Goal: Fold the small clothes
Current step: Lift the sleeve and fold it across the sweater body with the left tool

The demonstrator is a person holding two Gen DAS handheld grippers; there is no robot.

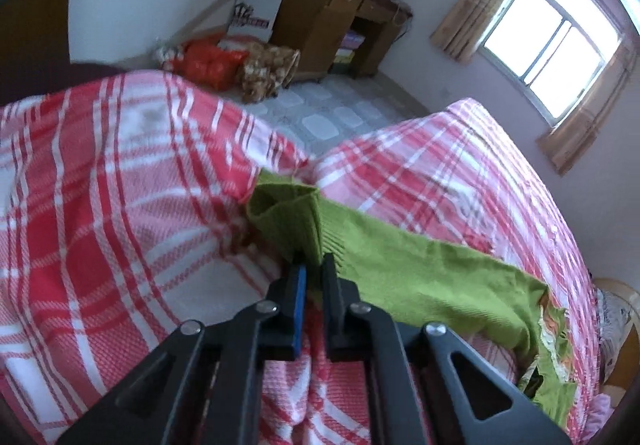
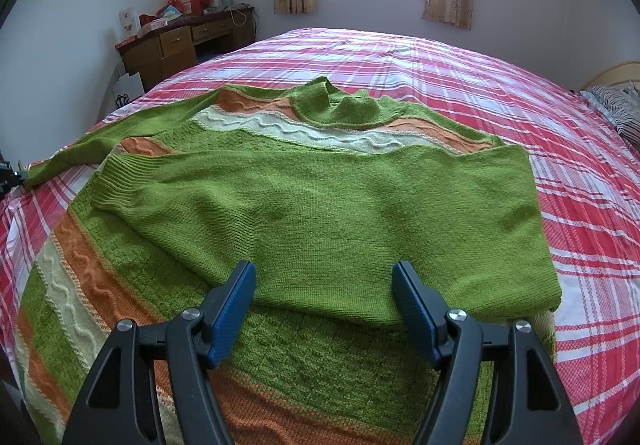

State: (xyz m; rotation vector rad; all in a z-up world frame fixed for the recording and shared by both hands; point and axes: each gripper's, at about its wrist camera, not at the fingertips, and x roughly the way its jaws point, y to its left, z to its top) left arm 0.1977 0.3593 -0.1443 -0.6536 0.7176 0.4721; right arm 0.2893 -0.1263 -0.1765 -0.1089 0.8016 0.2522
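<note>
green knit sweater (image 2: 320,213) lay flat on the plaid bed (image 2: 580,205), one sleeve folded across; the left tongs (image 1: 314,265) were clamped on the other sleeve's cuff (image 1: 288,217), best carried low across the chest while the right tongs (image 2: 324,285) hovered apart

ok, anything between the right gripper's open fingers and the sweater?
Nothing: in the right wrist view the right gripper hangs open directly over the green sweater.
</note>
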